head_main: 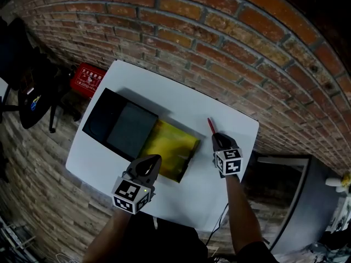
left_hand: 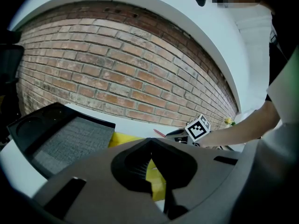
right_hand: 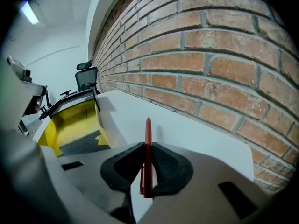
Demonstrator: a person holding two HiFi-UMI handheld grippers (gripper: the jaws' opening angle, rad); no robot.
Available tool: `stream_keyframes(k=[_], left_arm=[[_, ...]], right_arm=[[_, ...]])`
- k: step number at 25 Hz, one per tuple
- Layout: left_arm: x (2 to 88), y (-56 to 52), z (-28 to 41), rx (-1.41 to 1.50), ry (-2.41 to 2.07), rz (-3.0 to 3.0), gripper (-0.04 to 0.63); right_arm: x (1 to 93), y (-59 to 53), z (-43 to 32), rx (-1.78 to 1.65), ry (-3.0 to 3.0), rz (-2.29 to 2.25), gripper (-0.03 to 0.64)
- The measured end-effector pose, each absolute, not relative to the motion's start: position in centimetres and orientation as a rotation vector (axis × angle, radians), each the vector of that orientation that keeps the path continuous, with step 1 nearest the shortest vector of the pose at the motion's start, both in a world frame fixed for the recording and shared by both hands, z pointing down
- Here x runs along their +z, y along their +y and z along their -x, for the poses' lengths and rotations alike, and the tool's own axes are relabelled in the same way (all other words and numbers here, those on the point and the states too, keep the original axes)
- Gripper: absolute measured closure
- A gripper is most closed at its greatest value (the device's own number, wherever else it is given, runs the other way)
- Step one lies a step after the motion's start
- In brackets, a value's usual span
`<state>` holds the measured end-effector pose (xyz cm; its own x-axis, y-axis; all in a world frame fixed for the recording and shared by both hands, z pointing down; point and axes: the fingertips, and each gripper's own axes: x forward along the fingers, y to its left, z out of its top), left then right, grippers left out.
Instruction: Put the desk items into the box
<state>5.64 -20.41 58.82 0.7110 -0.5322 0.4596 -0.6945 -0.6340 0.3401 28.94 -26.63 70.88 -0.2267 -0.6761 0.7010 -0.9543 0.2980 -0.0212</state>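
right gripper (right_hand: 147,147), centre right, clamps a red pen (right_hand: 147,129) above bare white table (head_main: 181,100); left gripper (left_hand: 150,144), lower centre, pinches the yellow box (head_main: 173,144) at its near edge.

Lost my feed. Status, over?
Right gripper shut on pen, beside box. Left gripper shut at box edge. Box open, nothing blocking.

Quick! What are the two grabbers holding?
Left gripper: closed; whether it pinches the yellow box cannot be told.
Right gripper: closed on the red pen.
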Motion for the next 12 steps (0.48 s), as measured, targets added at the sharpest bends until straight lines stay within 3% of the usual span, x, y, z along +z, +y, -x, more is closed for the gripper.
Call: stream_keyframes(k=[12], left_arm=[[56.4,-20.0,-3.1,0.42,-0.976,-2.444,0.581]], right_arm=[[67.3,-25.5,-27.8,0.576,-2.007,-1.514,0.555]])
